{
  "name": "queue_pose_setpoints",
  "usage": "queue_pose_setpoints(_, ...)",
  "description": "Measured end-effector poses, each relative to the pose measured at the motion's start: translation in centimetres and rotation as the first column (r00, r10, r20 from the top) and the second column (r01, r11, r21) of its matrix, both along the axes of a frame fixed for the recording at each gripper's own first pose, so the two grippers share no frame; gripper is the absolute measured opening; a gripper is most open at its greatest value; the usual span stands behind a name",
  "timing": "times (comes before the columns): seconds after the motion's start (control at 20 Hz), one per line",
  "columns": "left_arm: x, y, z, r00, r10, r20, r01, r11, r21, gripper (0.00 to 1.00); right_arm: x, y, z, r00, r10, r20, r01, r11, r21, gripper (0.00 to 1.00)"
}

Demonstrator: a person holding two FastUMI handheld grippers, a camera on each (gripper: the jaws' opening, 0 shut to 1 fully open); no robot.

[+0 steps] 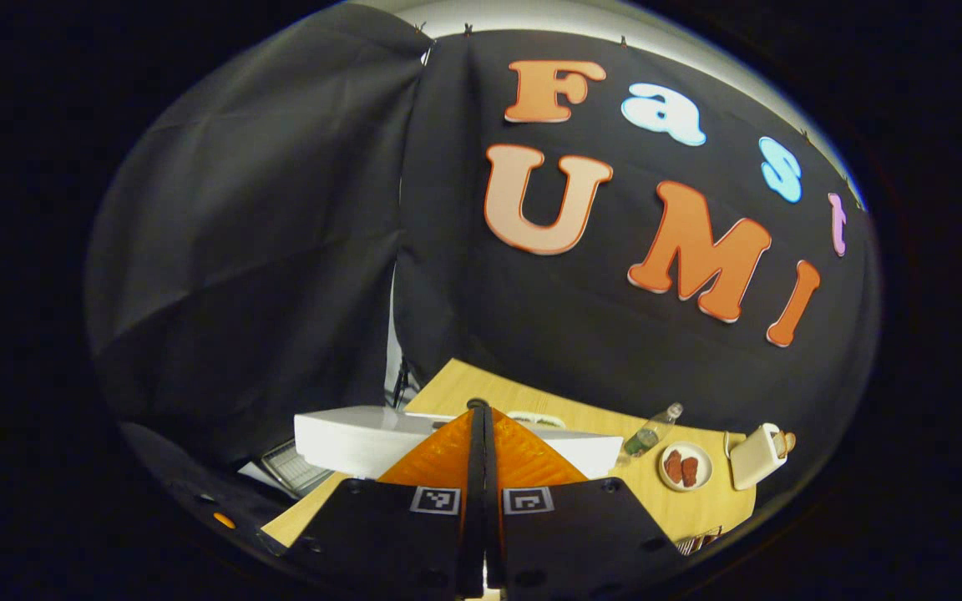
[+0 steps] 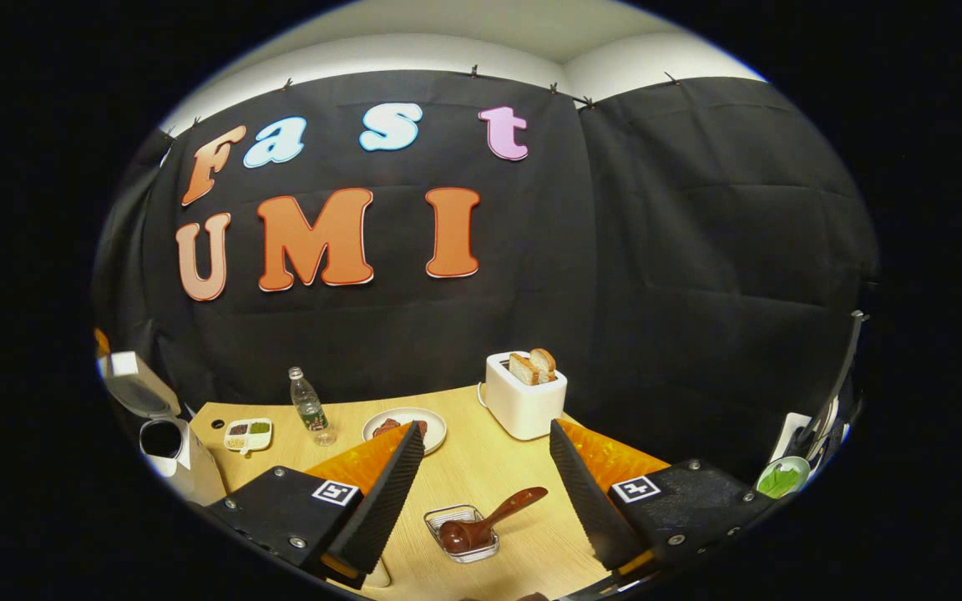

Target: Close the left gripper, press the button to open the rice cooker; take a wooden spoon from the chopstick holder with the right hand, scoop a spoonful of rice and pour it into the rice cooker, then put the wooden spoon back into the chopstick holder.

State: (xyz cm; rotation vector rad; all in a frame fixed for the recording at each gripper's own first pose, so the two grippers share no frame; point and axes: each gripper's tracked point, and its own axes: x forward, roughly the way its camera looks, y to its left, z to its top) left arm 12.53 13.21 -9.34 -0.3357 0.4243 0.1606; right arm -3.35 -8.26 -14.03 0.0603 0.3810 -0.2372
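- The table (image 2: 481,467) is the landmark: pale wood, its far edge running along the booth wall and its near edge below the right gripper.
- The rice cooker (image 2: 165,438) stands at the table's left edge, lid already up and the dark pot showing; in the left gripper view its white lid (image 1: 364,438) lies just beyond the fingers.
- The toaster (image 2: 524,394) sits toward the table's far edge, with a plate (image 2: 435,424) and a bottle (image 2: 307,406) to its left.
- The left gripper (image 1: 478,417) has its fingers pressed together, holding nothing.
- The right gripper (image 2: 485,455) is spread wide and empty, over the table's near middle.
- The wooden spoon (image 2: 489,522) rests in a small clear tray (image 2: 466,534) near the table's near edge, its handle angled up toward the toaster, bare wood around it.
- Risk: closing on the slanted handle could tip the light tray, and I judge a swing toward the cooker could clip the raised lid.
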Motion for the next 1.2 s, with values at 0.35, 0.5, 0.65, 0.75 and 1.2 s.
queue_pose_setpoints(0.35, -2.4, -4.1, 6.9, 0.968, -0.052, 0.244, 0.035, 0.997, 0.075, 0.27, -0.5, 0.0, -5.2, 0.991, 0.048, -0.122, -0.032, 0.991, 0.129, 0.94)
queue_pose_setpoints(0.5, -3.8, -6.1, 8.2, 0.951, -0.078, 0.298, 0.06, 0.996, 0.067, 0.58, -1.0, -0.9, -8.0, 0.98, 0.053, -0.19, -0.017, 0.983, 0.185, 0.94)
queue_pose_setpoints(0.65, -5.5, -8.0, 8.3, 0.942, -0.115, 0.315, 0.07, 0.986, 0.152, 0.8, -1.1, -1.3, -10.4, 0.969, 0.072, -0.235, -0.015, 0.972, 0.233, 0.93)
queue_pose_setpoints(0.75, -6.7, -9.5, 8.3, 0.939, -0.147, 0.31, 0.08, 0.973, 0.219, 0.93, -1.6, -0.9, -12.5, 0.954, 0.114, -0.278, -0.033, 0.959, 0.282, 0.92)
queue_pose_setpoints(1.2, -12.1, -15.2, 8.6, 0.947, -0.173, 0.272, 0.115, 0.97, 0.214, 0.89, 0.5, -0.6, -18.9, 0.933, 0.175, -0.313, -0.036, 0.914, 0.405, 0.81)
